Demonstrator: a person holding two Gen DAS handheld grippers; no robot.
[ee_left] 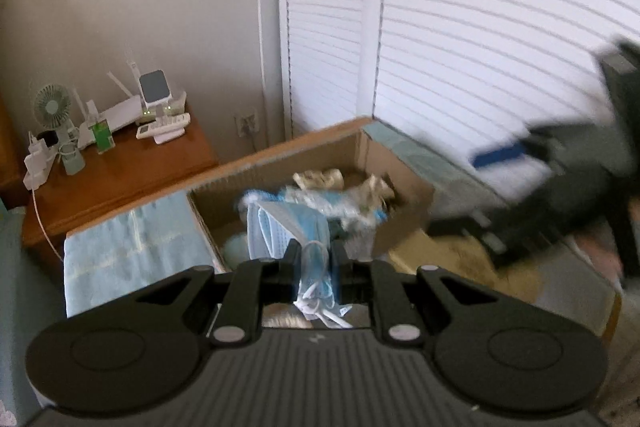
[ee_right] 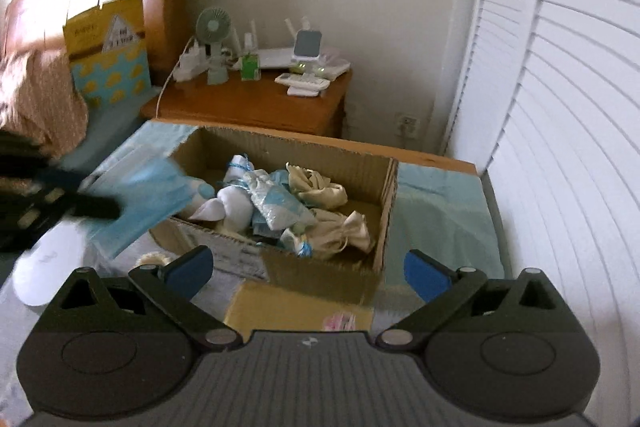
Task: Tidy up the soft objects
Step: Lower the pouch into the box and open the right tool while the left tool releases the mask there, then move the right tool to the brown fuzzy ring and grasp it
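Left wrist view: left gripper (ee_left: 314, 259) jaws clamp one face mask (ee_left: 280, 227); right gripper (ee_right: 308, 269) jaws wide, empty.

We see a stack of pale blue face masks (ee_left: 288, 231) at the centre of the left wrist view, bunched and hanging, white ear loops trailing at the lower centre. In the right wrist view the same stack sits at the left of the frame, over the near left corner of an open cardboard box (ee_right: 328, 271). The box, at centre frame, contains white, blue and cream fabric pouches (ee_right: 280, 203) piled loosely.
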